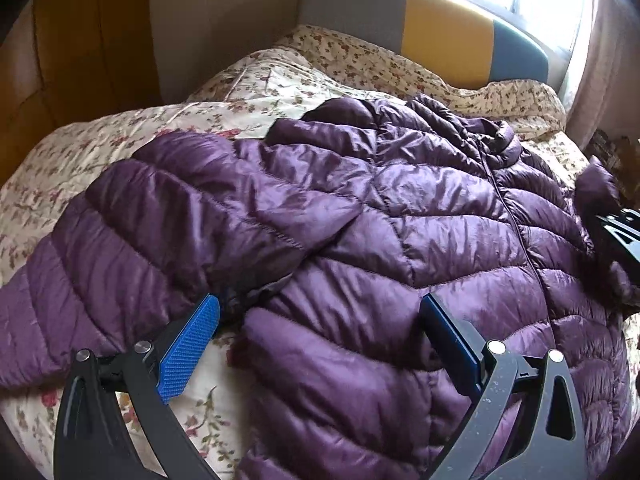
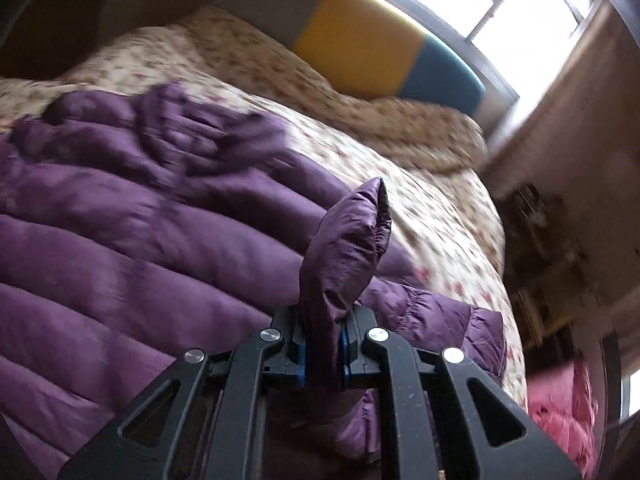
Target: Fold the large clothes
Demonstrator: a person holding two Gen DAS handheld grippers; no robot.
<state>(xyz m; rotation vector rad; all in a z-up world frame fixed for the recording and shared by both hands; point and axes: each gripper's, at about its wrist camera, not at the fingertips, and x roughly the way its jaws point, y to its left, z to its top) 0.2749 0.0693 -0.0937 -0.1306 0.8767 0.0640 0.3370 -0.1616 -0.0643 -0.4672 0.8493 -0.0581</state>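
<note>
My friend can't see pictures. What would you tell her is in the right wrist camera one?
The right tongs are shut on a fold of the puffy purple quilted jacket, which pokes up between them. The jacket lies on a cream flowery bedspread, with a grey, yellow and blue headboard behind.

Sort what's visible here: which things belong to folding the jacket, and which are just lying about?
Job:
purple puffer jacket
left gripper, open
right gripper, shut on a jacket fold

Lying about:
floral bedspread
headboard
pink cloth
</note>
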